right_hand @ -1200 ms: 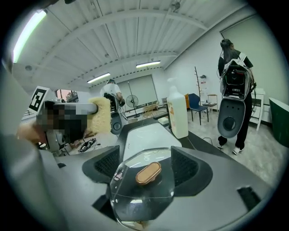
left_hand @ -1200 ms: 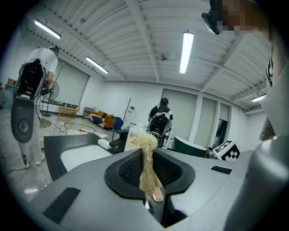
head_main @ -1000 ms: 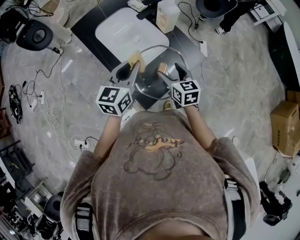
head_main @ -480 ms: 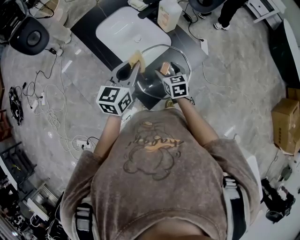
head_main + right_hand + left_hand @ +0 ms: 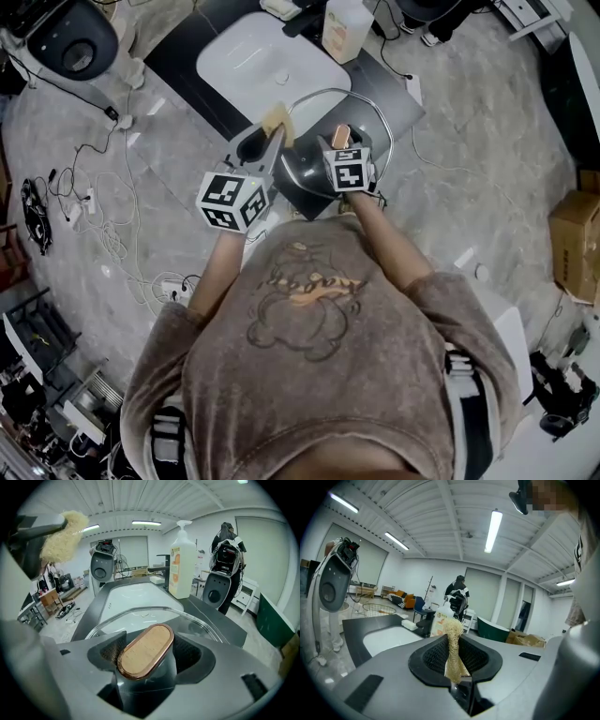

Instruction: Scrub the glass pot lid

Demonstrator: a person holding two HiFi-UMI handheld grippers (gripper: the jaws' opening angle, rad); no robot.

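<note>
**Step in hand: steadying the lid, ahead of the first scrubbing stroke.** My right gripper (image 5: 150,660) reaches down over the glass pot lid (image 5: 140,616). Its jaws are set wide, one on each side of the lid's wood-topped knob (image 5: 145,654). They have just been closing on the knob, but I cannot yet see the pads pressing it.

My left gripper (image 5: 457,660) is clamped on a straw-coloured loofah scrubber (image 5: 452,641), whose frayed end stands up past the fingertips. It hangs in the air to the left of the knob, clear of the glass.

The lid lies knob-up on the dark counter (image 5: 220,620), just to the near side of the white sink (image 5: 133,595). A soap bottle (image 5: 183,569) stands farther off on the right.

I judge that scrubbing has not begun. The next move, as I read it, is to finish closing on the knob until the lid is steady, then lower the scrubber onto the glass left of the knob. The knob looks smooth and oval, so a loose grip may let the lid turn.
</note>
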